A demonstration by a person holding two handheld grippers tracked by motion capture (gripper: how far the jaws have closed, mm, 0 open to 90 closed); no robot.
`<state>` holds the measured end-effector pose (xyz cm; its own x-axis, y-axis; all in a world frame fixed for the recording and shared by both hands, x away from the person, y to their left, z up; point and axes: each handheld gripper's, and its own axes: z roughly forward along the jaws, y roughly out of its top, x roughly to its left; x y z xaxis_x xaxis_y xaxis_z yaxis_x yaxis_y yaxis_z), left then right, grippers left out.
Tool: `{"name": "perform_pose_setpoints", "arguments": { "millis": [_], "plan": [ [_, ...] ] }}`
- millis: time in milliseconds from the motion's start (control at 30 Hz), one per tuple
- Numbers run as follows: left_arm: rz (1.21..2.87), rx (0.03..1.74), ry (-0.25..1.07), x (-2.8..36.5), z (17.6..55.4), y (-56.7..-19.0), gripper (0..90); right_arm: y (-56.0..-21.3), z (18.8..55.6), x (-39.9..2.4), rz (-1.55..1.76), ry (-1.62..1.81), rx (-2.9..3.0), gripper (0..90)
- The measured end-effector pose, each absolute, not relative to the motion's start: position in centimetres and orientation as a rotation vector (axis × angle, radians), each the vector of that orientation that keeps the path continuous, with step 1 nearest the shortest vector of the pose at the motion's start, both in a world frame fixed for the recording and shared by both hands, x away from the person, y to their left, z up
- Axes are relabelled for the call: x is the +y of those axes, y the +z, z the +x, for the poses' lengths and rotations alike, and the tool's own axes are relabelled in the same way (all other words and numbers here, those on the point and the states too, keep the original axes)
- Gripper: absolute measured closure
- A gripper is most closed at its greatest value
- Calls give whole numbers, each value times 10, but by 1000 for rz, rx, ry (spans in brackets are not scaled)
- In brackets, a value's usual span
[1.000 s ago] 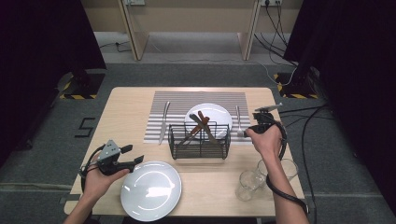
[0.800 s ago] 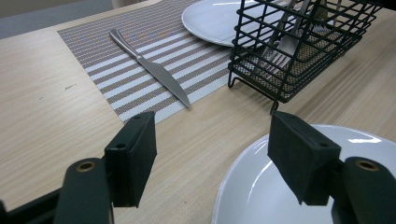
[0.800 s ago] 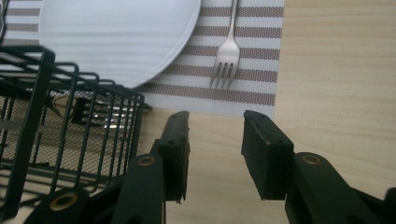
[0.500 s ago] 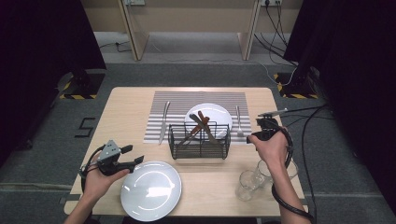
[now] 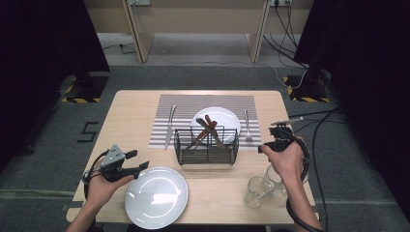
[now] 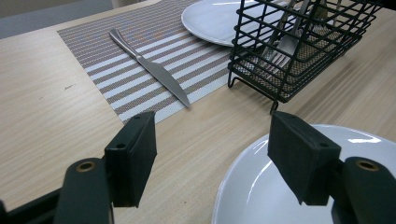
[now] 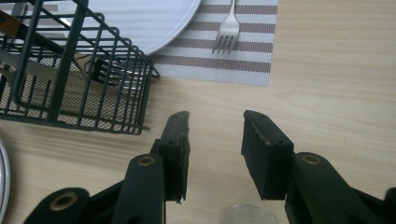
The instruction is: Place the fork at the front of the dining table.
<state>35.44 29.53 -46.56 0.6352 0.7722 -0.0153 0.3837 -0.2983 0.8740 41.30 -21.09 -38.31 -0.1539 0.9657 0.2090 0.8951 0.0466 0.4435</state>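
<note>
A black wire basket (image 5: 207,145) with several wooden-handled pieces of cutlery stands at the near edge of a striped placemat (image 5: 183,104). Behind it lies a white plate (image 5: 222,117), with a knife (image 5: 168,126) to its left and a fork (image 5: 247,126) to its right. My right gripper (image 5: 265,146) hovers open and empty over bare wood just right of the basket (image 7: 70,88), its jaws (image 7: 215,123) pointing at the fork (image 7: 227,30). My left gripper (image 5: 144,166) rests open and empty at the left rim of a second white plate (image 5: 155,197); its jaws (image 6: 212,158) straddle that rim (image 6: 243,172).
Two clear glasses (image 5: 256,191) stand at the front right, just under my right wrist; one glass rim (image 7: 243,217) shows below the right jaws. The knife (image 6: 149,67) lies on the placemat ahead of the left gripper. Cables trail off the table's right side.
My right hand has drawn back from the fork toward the near side of the table and lifted a little. The left hand has stayed put.
</note>
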Motion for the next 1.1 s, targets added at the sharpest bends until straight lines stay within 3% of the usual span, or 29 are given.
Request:
{"name": "perform_pose_setpoints", "arguments": {
  "millis": [1100],
  "plan": [
    [1919,904,515,292,355,-466,324,-369,354,-214,1911,740,2166,625]
  ]
}}
